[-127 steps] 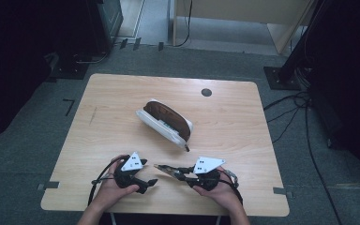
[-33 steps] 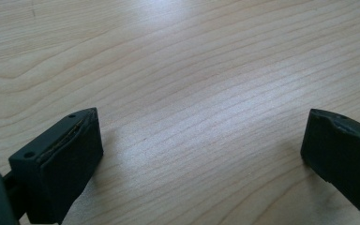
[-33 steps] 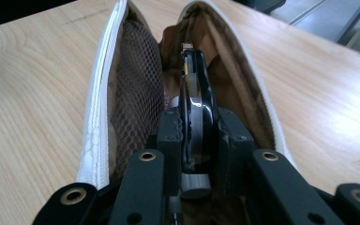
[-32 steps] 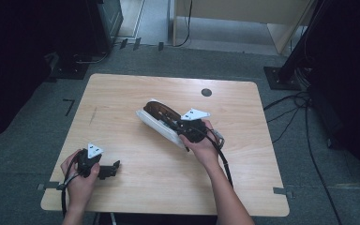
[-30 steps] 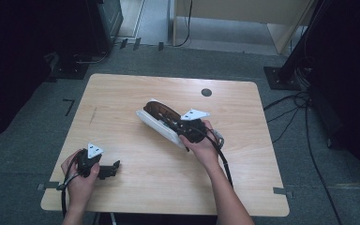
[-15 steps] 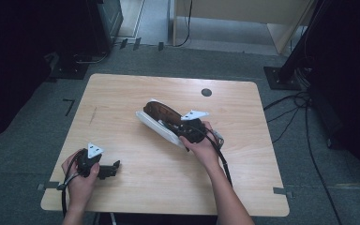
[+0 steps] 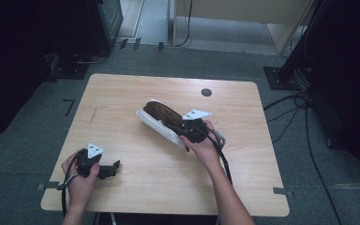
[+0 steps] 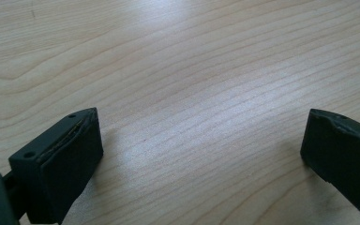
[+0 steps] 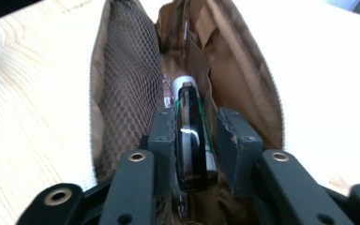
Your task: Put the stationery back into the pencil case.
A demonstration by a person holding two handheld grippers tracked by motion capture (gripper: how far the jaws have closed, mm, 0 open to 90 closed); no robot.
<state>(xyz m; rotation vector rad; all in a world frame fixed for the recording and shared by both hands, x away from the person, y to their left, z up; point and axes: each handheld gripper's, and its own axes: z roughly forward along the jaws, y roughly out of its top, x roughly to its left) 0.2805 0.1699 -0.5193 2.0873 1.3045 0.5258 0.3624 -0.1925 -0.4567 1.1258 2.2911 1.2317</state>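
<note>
A pencil pouch (image 7: 155, 115), white outside and brown inside, lies open in the middle of the wooden table (image 7: 122, 98). My right gripper (image 7: 177, 127) reaches into its near end. In the right gripper view a glossy black pen-like thing (image 9: 190, 159) stands between the jaws of the right gripper (image 9: 196, 126), over a white tube (image 9: 180, 84) inside the pouch (image 9: 243, 70). These jaws have just been opening; a gap shows at the right pad. My left gripper (image 7: 114, 169) rests near the front left edge, open on bare wood (image 8: 201, 150).
A brown mesh pocket (image 9: 131, 84) lines one side of the pouch. A small black round disc (image 7: 206, 92) sits in the table's far part. The right gripper's cable (image 7: 222, 154) trails along the forearm. Dark stands and cables surround the table on the floor.
Since the earliest frame my right gripper has gone from the front edge up to the pouch, and my left gripper has moved to the front left. Over the last second both hands kept still.
</note>
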